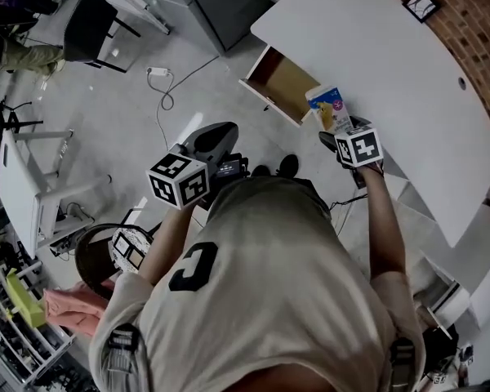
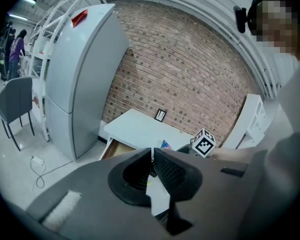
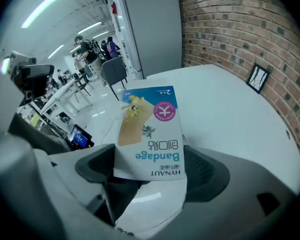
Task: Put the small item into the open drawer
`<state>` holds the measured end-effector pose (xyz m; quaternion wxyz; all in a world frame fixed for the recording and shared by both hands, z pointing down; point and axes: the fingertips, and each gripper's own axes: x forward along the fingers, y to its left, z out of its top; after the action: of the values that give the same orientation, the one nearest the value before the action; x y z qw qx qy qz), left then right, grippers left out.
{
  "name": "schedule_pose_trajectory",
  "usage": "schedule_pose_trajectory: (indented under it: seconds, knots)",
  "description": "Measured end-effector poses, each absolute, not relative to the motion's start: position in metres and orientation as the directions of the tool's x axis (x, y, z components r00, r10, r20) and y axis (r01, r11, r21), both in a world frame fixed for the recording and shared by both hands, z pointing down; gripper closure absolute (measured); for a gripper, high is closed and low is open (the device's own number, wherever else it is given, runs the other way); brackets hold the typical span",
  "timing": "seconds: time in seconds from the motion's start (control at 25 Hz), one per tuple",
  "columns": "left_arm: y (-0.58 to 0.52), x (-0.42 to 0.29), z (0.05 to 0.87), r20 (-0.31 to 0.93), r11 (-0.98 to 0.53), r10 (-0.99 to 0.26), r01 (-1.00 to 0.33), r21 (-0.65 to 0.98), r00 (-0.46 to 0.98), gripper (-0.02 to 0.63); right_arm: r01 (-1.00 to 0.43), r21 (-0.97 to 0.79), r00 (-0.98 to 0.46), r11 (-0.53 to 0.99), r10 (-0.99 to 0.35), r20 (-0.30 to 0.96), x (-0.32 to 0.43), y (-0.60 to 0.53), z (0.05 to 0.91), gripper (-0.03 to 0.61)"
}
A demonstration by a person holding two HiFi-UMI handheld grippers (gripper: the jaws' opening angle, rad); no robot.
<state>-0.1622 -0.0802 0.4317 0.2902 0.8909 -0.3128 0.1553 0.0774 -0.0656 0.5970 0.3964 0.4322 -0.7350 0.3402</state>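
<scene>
Head view: right gripper (image 1: 330, 134) clamps the bandage box (image 1: 328, 107), long axis running out along the jaws, just beside the open drawer (image 1: 279, 82), which lies to its left. Left gripper (image 1: 210, 142) is clenched on nothing, well farther off.

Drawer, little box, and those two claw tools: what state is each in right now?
Drawer: open, nothing visible inside.
Right gripper: shut on the bandage box.
Bandage box: clamped in the jaws, not yet in the drawer.
Left gripper: jaws together, holding nothing.
</scene>
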Motion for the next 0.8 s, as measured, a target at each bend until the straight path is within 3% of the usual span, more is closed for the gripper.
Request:
schedule_pose_trajectory:
  seconds: [0.4, 0.8]
  knots:
    - [-0.09, -0.133, 0.434, 0.524, -0.612, -0.485, -0.7, 0.368, 0.7, 0.598, -0.836, -0.2, -0.407, 0.511, -0.334, 0.85, 0.073, -0.088, 0.602, 0.196]
    - [-0.105, -0.121, 0.437, 0.533, -0.644, -0.453, -0.676, 0.358, 0.714, 0.598, -0.803, -0.196, -0.413, 0.563, -0.289, 0.863, 0.054, -0.086, 0.614, 0.196]
